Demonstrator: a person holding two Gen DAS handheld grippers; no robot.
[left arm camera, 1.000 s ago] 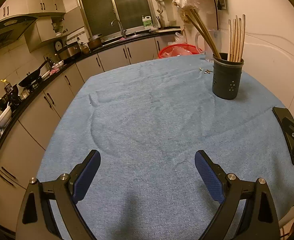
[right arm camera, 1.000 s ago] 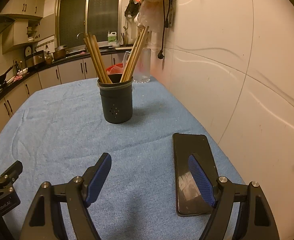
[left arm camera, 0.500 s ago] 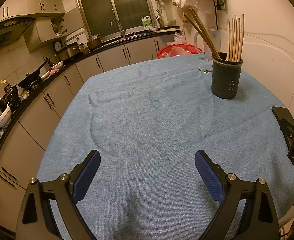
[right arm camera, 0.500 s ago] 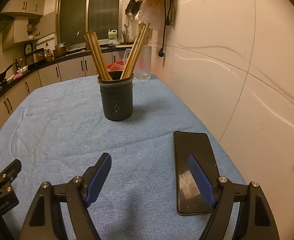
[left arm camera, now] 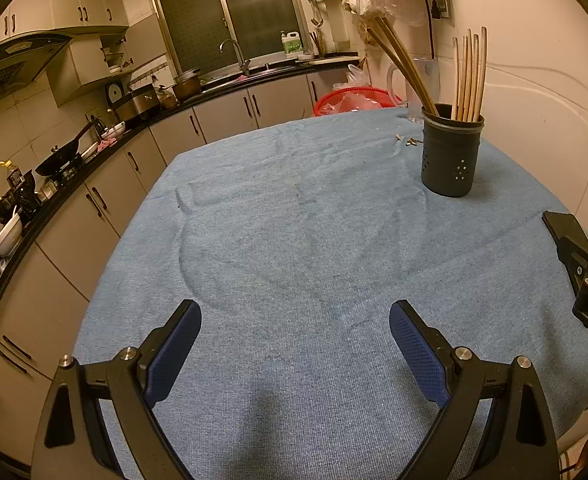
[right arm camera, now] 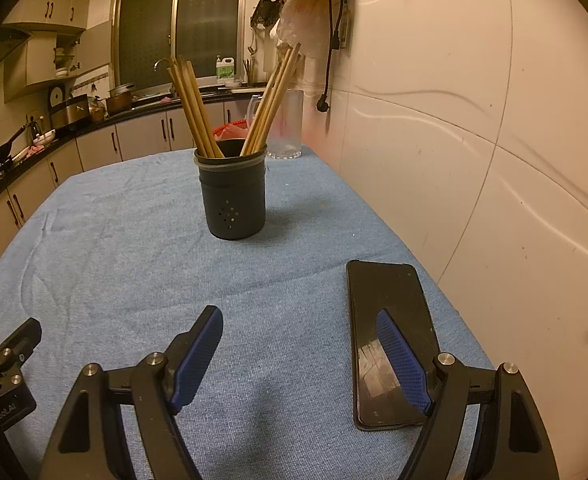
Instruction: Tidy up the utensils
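Both the left tool (left arm camera: 294, 344) and right tool (right arm camera: 300, 344) gape empty above the counter (left arm camera: 294, 220); chopsticks (right arm camera: 191, 108) stand in the holder (right arm camera: 231, 196).

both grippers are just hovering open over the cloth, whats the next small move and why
Probably pull both back and stop. All the chopsticks already stand in the dark holder, and no loose utensil lies on the blue cloth. The left gripper and right gripper are open and empty. Only a phone lies near the right one.

Both the left gripper (left arm camera: 294, 340) and right gripper (right arm camera: 300, 344) have black triangular-cutout arms, silver screws and textured blue pads (right arm camera: 404, 360)
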